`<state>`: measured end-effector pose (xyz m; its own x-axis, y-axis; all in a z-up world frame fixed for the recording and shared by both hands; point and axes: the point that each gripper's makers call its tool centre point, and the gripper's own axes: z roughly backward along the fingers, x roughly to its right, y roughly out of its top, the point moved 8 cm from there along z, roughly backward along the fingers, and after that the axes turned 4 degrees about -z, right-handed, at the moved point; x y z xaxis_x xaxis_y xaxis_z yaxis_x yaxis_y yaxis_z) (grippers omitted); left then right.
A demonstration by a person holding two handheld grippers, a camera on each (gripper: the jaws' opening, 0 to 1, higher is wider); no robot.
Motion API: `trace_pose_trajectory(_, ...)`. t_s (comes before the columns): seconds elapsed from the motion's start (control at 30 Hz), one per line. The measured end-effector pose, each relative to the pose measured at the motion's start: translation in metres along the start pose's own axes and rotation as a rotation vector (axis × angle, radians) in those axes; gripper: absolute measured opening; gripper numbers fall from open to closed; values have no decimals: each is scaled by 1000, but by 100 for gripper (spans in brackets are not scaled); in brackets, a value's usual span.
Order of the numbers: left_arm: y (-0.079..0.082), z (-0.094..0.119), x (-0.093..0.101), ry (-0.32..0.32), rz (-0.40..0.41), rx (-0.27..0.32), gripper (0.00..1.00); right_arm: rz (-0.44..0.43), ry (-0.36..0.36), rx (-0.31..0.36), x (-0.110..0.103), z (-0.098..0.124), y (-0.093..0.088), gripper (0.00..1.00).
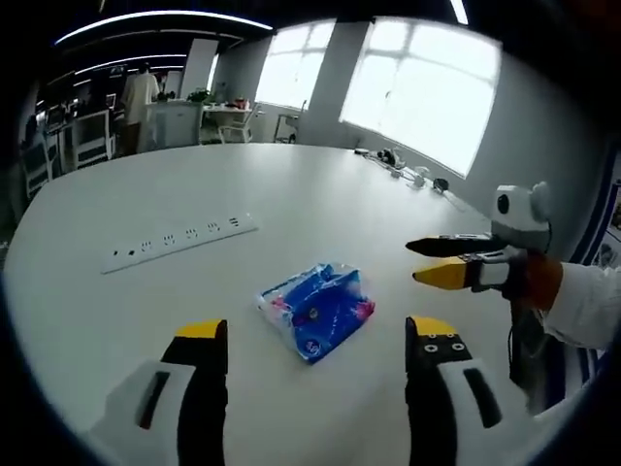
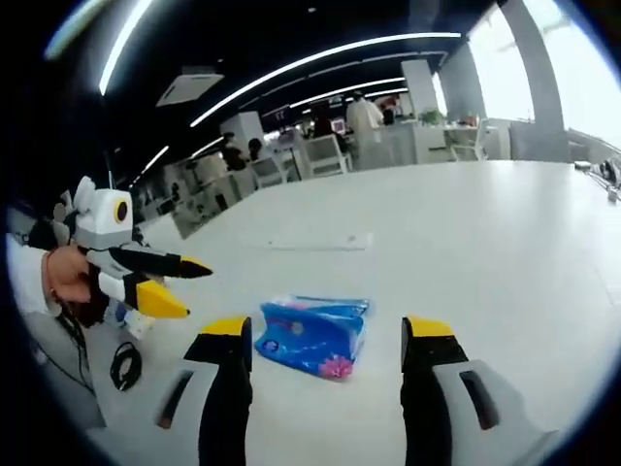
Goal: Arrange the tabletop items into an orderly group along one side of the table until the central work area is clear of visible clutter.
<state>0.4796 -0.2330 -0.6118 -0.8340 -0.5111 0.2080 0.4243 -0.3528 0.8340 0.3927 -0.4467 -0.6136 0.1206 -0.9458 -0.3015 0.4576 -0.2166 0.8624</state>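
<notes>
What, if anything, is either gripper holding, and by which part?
Nothing is held. The left gripper and right gripper are both open, and the blue packet lies untouched on the white table.

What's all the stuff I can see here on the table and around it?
Tissue pack: one, blue with pink, mid-table, ahead of both tongs.
Power strip: one, white, flat on table beyond the pack.
Table: one, white.
Small items: several, dark, at far table edge; too small to identify.
Chairs: several, white, background.
Left tongs: open, yellow-tipped.
Right tongs: open, yellow-tipped.
</notes>
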Motion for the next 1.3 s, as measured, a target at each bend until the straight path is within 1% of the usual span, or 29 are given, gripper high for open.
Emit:
trace_pose_trajectory(0.13, 5, 17, -3, 9, 11, 36, 79, 6, 8, 8, -8, 4, 4, 62)
trace_pose_trajectory(0.23, 8, 29, -5, 17, -1, 47, 83, 16, 15, 7, -15, 7, 5, 62)
trace_pose_trajectory(0.3, 11, 37, -5, 17, -6, 68, 83, 17, 23, 11, -20, 9, 7, 62)
trace_pose_trajectory(0.37, 12, 47, -7, 20, -7, 73, 83, 18, 26, 15, -25, 11, 9, 61)
trace_pose_trajectory(0.4, 14, 53, -8, 21, -13, 87, 83, 16, 37, 20, -29, 12, 10, 61)
trace_pose_trajectory(0.5, 18, 69, -10, 19, -21, 105, 80, 27, 61, 26, -44, 14, 14, 60)
trace_pose_trajectory(0.53, 19, 77, -12, 28, -32, 126, 79, 32, 66, 28, -46, 14, 14, 60)
trace_pose_trajectory(0.6, 19, 88, -16, 40, -32, 124, 80, 45, 82, 19, -55, 14, 15, 60)
trace_pose_trajectory(0.63, 19, 91, -17, 41, -29, 128, 81, 50, 89, 20, -59, 13, 15, 60)
trace_pose_trajectory(0.67, 19, 98, -19, 48, -24, 138, 81, 55, 99, 23, -64, 12, 15, 60)
trace_pose_trajectory(0.83, 13, 128, -32, 90, -26, 149, 81, 63, 130, 20, -83, 9, 16, 60)
trace_pose_trajectory(0.93, 6, 148, -41, 115, -17, 154, 82, 76, 157, 10, -96, 5, 14, 60)
trace_pose_trajectory(0.97, 5, 151, -42, 121, -16, 155, 82, 78, 160, 7, -97, 5, 14, 60)
trace_pose_trajectory(1.03, 0, 165, -49, 142, -4, 165, 82, 86, 178, 3, -109, 3, 13, 60)
trace_pose_trajectory(1.13, -5, 180, -55, 161, 4, 170, 82, 93, 199, -3, -118, -2, 13, 59)
trace_pose_trajectory(1.3, -11, 203, -61, 189, 14, 180, 82, 118, 246, -11, -142, -8, 15, 59)
